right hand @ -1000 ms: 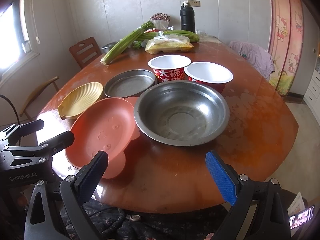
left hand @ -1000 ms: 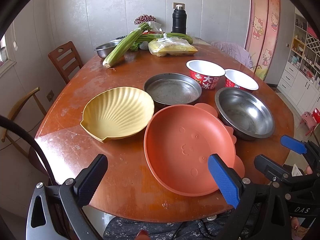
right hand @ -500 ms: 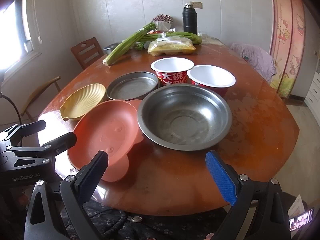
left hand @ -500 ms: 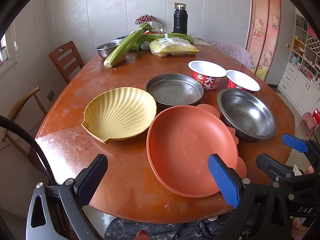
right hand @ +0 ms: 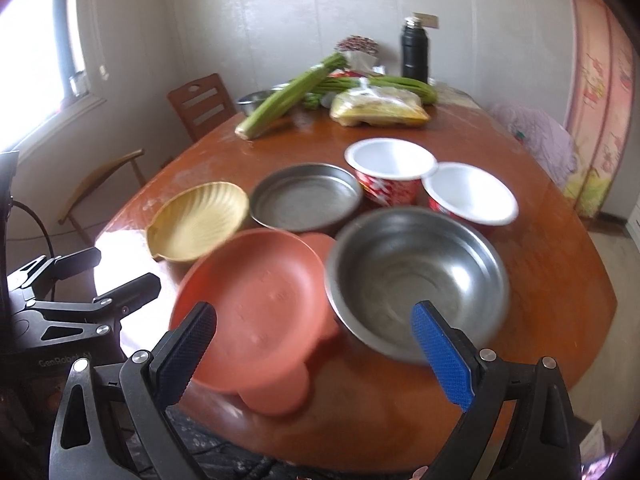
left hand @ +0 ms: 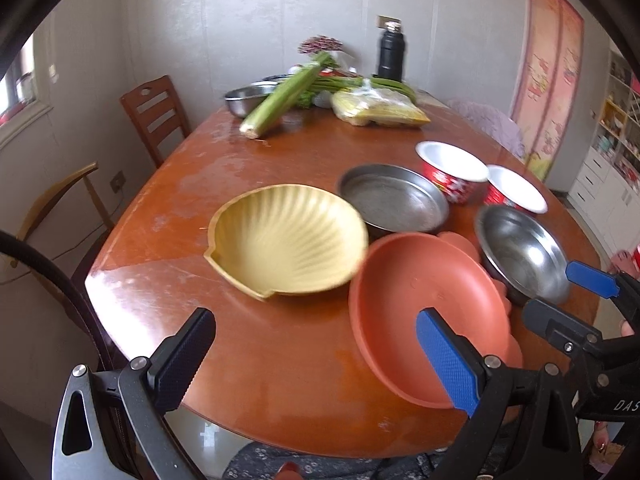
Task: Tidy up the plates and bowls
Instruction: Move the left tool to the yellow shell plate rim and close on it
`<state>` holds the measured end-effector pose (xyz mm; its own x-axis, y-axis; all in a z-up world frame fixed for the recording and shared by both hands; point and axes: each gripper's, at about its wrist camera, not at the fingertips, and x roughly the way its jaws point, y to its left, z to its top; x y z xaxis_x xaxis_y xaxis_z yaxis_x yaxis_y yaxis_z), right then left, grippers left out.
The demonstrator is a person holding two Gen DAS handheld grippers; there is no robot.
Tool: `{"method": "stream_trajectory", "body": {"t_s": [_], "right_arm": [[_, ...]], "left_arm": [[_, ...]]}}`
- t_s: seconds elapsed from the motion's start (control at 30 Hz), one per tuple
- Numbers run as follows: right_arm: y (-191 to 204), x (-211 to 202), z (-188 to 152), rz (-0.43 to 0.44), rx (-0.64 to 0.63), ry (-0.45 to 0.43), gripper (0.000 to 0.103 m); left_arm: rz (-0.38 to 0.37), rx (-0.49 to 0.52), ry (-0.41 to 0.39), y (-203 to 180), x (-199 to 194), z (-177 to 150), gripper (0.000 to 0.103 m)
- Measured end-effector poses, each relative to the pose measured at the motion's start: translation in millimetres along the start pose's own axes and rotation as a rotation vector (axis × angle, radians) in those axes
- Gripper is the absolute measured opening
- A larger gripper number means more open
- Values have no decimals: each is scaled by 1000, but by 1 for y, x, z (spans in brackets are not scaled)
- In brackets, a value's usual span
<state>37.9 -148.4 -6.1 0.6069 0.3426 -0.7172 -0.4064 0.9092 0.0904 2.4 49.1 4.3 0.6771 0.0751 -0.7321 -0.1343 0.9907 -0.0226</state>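
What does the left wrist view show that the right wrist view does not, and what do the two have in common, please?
Only the left wrist view shows the white shelving and drawers at far right, the wall socket low on the left, and the right gripper from the side. Only the right wrist view shows the bright window and the left gripper from the side. Both show the yellow shell dish, orange plate, flat metal pan, steel bowl, two red paper bowls, celery and black flask.

Both wrist views face across the table (left hand: 280, 360), sharing its dishes.
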Motion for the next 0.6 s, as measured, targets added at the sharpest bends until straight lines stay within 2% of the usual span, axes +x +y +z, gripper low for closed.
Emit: {"method": "stream_trajectory", "body": {"t_s": [0.3, 0.37, 0.5, 0.6], "right_arm": [[35, 44, 50, 104, -75, 51, 99], [42, 57, 60, 107, -80, 75, 99], [56, 79, 72, 171, -70, 126, 99], [66, 100, 79, 176, -56, 182, 97]], "left_arm": [[64, -113, 8, 65, 14, 15, 101], [60, -124, 18, 76, 22, 18, 101], [76, -120, 35, 93, 36, 29, 101], [50, -114, 43, 102, 48, 42, 101]]}}
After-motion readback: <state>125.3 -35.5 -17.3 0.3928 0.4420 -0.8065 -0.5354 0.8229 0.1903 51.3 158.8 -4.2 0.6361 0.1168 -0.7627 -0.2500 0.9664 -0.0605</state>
